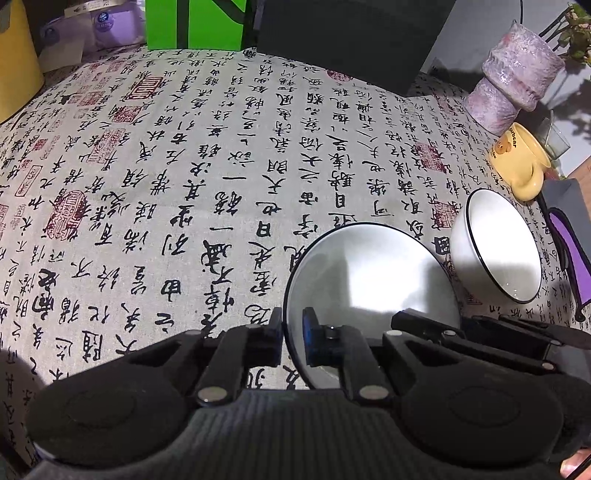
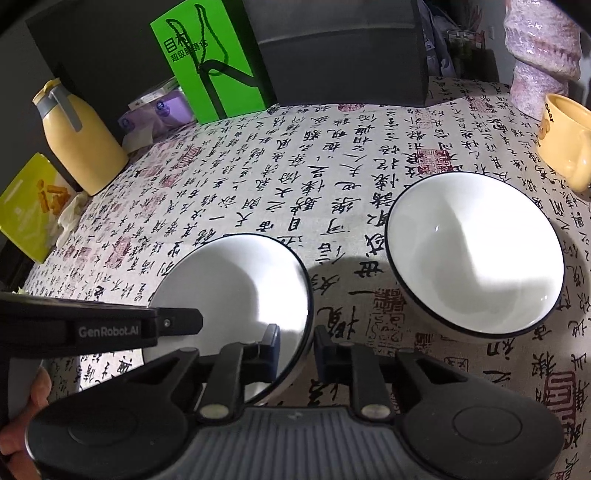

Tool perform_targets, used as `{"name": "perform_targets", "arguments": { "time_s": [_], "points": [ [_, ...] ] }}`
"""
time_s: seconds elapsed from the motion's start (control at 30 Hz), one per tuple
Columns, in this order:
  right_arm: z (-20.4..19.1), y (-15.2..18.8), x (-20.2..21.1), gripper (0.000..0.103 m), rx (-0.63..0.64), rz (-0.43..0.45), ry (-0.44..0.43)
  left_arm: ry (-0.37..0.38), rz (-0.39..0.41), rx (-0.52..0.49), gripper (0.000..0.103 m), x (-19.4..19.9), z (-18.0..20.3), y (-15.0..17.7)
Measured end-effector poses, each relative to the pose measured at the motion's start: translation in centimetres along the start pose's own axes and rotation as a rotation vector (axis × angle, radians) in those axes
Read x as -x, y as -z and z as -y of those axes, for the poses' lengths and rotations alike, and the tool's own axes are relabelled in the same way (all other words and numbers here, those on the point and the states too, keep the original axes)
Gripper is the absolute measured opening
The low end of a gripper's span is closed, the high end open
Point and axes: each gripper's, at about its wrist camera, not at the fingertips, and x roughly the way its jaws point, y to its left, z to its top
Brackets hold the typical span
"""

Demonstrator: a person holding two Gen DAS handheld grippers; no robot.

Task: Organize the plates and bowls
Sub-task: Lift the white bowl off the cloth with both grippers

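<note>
1. The left wrist camera sits just behind the left gripper [image 1: 291, 341] and looks steeply down along its fingers, close over the calligraphy tablecloth [image 1: 184, 184]; the near bowl [image 1: 369, 280] fills the lower centre-right, its rim between the fingertips.
2. The right wrist camera rides behind the right gripper [image 2: 295, 354], also tilted steeply down and equally close; it looks at the opposite edge of that bowl [image 2: 236, 280].
3. Both views face the table's far edge and share the near bowl, the second bowl [image 1: 498, 243] [image 2: 476, 254], the yellow mug [image 1: 517, 162] [image 2: 565, 136] and the green box [image 1: 195, 22] [image 2: 218, 62].
4. Each camera catches the other gripper at its frame's edge.
</note>
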Motion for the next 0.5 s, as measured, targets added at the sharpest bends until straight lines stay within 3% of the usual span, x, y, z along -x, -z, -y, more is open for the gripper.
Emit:
{"name": "perform_targets", "arguments": {
  "time_s": [0.5],
  "points": [
    [-0.19,0.12,0.19,0.012,-0.027,0.006,0.035,-0.022,0.022,-0.001,0.011,0.83,0.48,0.24]
  ]
}}
